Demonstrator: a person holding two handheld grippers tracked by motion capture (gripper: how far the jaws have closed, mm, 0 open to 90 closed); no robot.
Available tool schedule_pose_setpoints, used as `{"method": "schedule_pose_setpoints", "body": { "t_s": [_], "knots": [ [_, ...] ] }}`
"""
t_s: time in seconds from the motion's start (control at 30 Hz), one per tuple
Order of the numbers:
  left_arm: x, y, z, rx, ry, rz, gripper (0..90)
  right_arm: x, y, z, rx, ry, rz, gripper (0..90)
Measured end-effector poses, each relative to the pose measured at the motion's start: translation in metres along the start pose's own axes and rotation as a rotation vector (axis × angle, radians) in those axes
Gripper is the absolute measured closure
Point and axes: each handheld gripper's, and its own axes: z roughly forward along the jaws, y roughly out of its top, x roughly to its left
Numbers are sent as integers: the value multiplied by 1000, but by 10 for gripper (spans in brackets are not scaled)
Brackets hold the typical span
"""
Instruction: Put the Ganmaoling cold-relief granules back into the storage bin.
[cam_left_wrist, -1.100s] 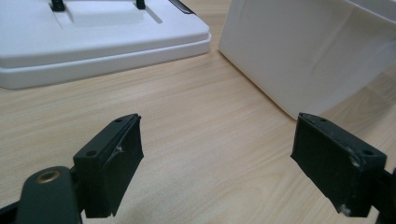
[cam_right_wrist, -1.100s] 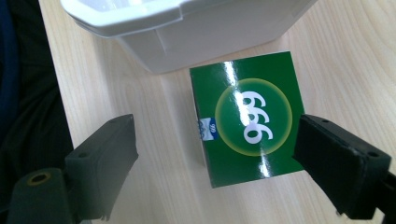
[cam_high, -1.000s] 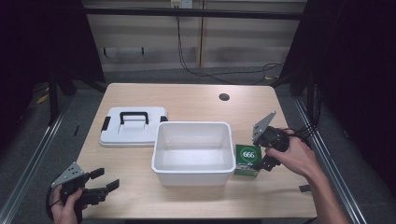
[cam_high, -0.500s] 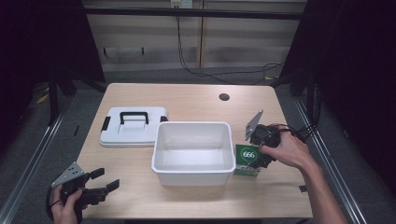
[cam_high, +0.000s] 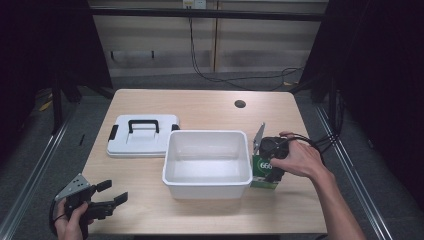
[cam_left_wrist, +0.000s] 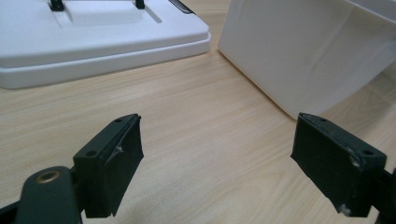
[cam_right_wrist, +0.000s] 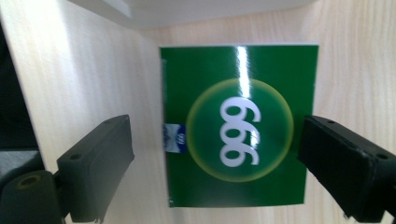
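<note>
The right hand-held gripper (cam_high: 268, 162) hangs over the green box (cam_high: 262, 176), which lies flat on the table (cam_high: 210, 107) just right of the white tub (cam_high: 207, 157), near the tub's near right corner. In the right gripper view the jaws stand wide apart, one on each side of the box (cam_right_wrist: 238, 123), not touching it; the box shows a yellow-ringed circle with the white figures 666, and the tub's rim (cam_right_wrist: 187, 9) sits just past it. The left hand-held gripper (cam_high: 102, 197) is at the table's near left corner, well apart from the box, with its jaws open and nothing between them. It looks across bare wood at the tub's wall (cam_left_wrist: 303, 51) and the white lid (cam_left_wrist: 93, 32). The lid (cam_high: 142, 136), with a black handle, lies left of the tub.
</note>
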Motion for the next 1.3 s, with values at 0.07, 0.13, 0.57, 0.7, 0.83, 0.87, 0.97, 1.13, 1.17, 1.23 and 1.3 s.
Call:
{"method": "schedule_pose_setpoints", "body": {
  "t_s": [0.07,0.13,0.57,0.7,0.83,0.87,0.97,1.13,1.17,1.23,1.3],
  "knots": [
    [0,0,0,1,0,-3,159,-1,0,1,1,-1,10,98],
    [0,0,0,2,-1,-6,159,-3,0,2,-1,-1,7,101],
    [0,0,0,0,-1,-3,159,-8,1,16,25,-19,-40,122],
    [0,0,0,1,-1,-6,158,-10,3,20,29,-5,-57,123],
    [0,0,0,1,-1,-1,159,-9,4,21,50,7,-43,122],
    [0,0,0,1,-2,0,158,-10,4,21,50,9,-43,124],
    [0,0,0,0,4,-6,159,-11,4,22,46,11,-56,128],
    [0,0,0,0,3,-6,159,-11,2,22,26,15,-62,147],
    [0,0,0,-1,4,-6,158,-12,2,22,27,12,-62,151],
    [0,0,0,0,4,-5,159,-12,2,22,27,15,-70,154],
    [1,0,0,-1,6,-6,158,-11,3,21,38,19,-68,155]
  ]
}}
